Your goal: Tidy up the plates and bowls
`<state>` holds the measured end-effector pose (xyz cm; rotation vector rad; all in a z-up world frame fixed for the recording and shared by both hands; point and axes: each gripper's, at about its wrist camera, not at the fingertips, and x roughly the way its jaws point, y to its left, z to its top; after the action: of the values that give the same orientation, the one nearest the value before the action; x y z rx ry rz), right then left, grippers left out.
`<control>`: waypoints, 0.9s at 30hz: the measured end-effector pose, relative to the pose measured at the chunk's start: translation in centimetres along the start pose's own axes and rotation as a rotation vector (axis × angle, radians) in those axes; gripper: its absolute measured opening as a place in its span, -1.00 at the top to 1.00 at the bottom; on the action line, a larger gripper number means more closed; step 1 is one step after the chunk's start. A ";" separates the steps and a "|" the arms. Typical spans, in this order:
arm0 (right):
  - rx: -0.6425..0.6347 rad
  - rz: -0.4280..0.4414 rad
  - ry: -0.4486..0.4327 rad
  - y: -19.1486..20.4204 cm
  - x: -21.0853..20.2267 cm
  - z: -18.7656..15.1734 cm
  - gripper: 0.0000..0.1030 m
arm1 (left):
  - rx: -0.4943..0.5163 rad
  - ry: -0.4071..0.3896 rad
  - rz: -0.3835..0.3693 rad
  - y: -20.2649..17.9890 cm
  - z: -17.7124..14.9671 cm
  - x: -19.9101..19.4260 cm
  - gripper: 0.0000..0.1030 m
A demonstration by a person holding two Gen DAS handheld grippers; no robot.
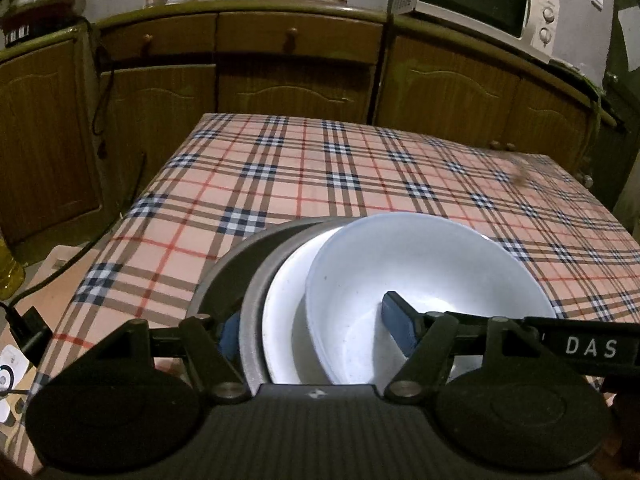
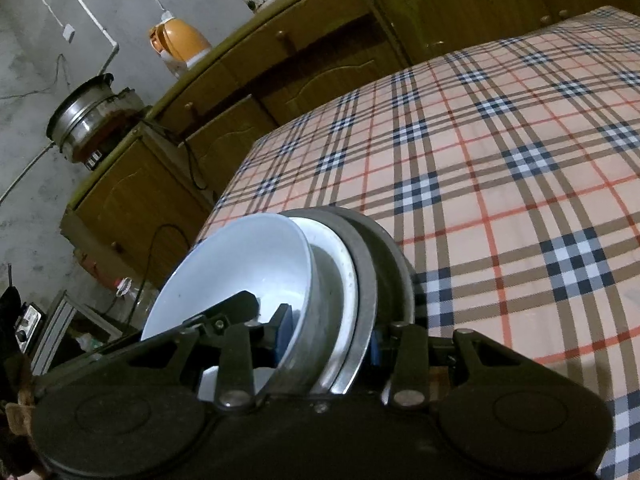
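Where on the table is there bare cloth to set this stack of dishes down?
The checked tablecloth is bare from the stack to the far edge by the cupboards, and out to the right. Only a small dark smudge near the far right corner. It is crowded just at both grippers.

- The near rims of the nested stack, a white round bowl [image 1: 420, 280], a white plate [image 1: 286, 320] and two grey metal dishes [image 1: 256, 292], vanish behind the black gripper body at bottom centre of the left wrist view.
- The left gripper's [image 1: 314, 334] left blue pad [image 1: 229, 340] is mostly hidden behind the grey rim.
- A blurred brown smudge [image 1: 520, 178] at right on the checked tablecloth [image 1: 280, 176] cannot be identified.
- The white microwave oven [image 1: 488, 4] is cut off by the upper edge.
- In the right wrist view, clutter [image 2: 80, 332] at lower left is too dark to tell.
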<state>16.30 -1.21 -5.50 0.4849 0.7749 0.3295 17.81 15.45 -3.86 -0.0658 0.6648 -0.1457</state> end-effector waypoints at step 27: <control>-0.210 -0.051 -0.042 2.0 -6.0 1.7 -0.44 | 0.056 -0.066 0.091 -0.7 -0.4 -1.6 -0.40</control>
<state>13.31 -2.75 0.08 0.2734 0.7021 0.3477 16.21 15.02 -3.15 0.0136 0.5961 -0.0739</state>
